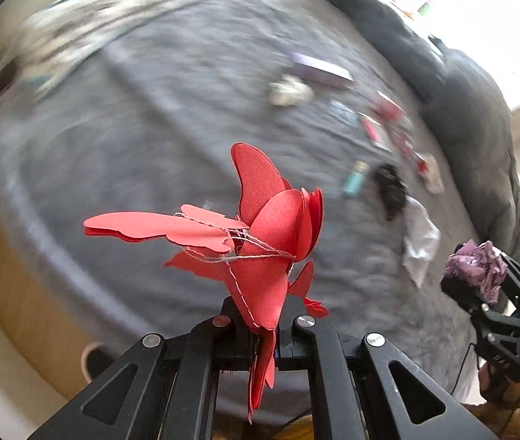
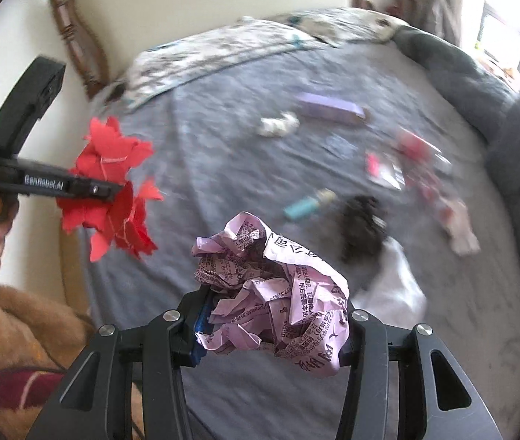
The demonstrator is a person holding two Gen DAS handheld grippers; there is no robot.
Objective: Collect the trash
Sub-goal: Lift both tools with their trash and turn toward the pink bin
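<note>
My left gripper (image 1: 264,324) is shut on a bunch of red paper cutouts tied with string (image 1: 260,227), held above the grey bed. It also shows in the right wrist view (image 2: 113,187) at the left, with the red cutouts (image 2: 113,183) in it. My right gripper (image 2: 271,330) is shut on a crumpled lilac printed paper (image 2: 274,293). It shows in the left wrist view (image 1: 480,275) at the right, holding the lilac paper (image 1: 478,266).
On the grey bedspread (image 2: 223,154) lie a lilac box (image 2: 329,108), a white wad (image 2: 278,124), a teal tube (image 2: 307,203), a black clump (image 2: 362,227), white paper (image 2: 395,286) and red wrappers (image 2: 421,168). A patterned pillow (image 2: 223,51) lies at the bed's head. A brown plush (image 2: 21,333) sits lower left.
</note>
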